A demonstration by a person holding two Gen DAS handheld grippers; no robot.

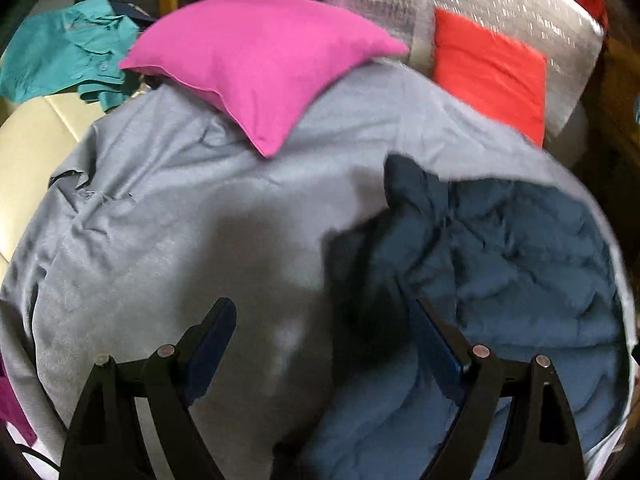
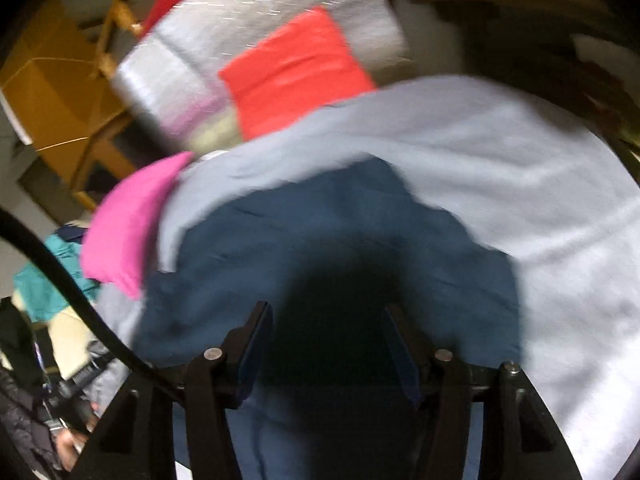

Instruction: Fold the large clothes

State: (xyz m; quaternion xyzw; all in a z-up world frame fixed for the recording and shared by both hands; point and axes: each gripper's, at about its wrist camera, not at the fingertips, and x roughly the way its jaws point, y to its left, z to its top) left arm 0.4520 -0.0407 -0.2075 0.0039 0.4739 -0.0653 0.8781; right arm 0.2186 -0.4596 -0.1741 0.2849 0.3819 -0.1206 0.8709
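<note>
The blue garment [image 1: 500, 248] looks soft and limp (crumpled at lower right); best pinched at a hem corner. Left gripper [image 1: 324, 344] and right gripper [image 2: 326, 344] both gape, empty.

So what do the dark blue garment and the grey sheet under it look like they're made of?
The dark blue garment looks like a thin woven cloth, perhaps cotton, matte; it holds many sharp crumples. The grey sheet looks like a heavier matte weave, lying in soft broad folds, with a frayed tear near its left edge. The exact fibre of either cannot be told.
</note>
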